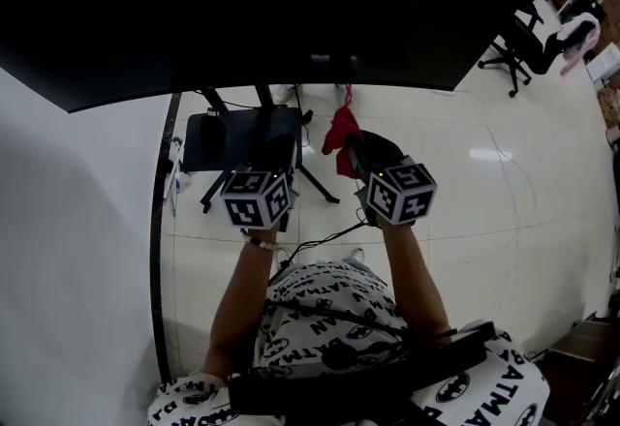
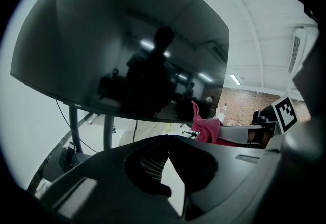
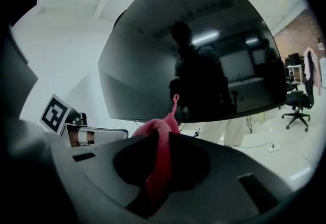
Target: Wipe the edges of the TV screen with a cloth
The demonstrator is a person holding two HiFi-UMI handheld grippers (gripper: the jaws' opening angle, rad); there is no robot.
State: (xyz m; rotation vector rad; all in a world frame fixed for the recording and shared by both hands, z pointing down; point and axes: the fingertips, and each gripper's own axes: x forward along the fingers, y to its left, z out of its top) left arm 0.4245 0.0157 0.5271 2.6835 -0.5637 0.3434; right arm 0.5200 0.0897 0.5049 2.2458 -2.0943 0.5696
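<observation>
Right gripper view: right gripper (image 3: 162, 134) clamps red cloth (image 3: 159, 167) w/ TV screen (image 3: 204, 39) ahead; left gripper (image 2: 167, 139) closed, empty. Head view: TV's top only.

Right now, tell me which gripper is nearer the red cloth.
Right. The right gripper is shut on the red cloth; the left gripper sits apart, to its left.

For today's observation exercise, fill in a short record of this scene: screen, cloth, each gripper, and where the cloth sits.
TV screen: dark, reflective
Cloth: red, clamped in right gripper
Left gripper: jaws together, empty
Cloth position: just below the screen's lower edge; contact unclear
</observation>
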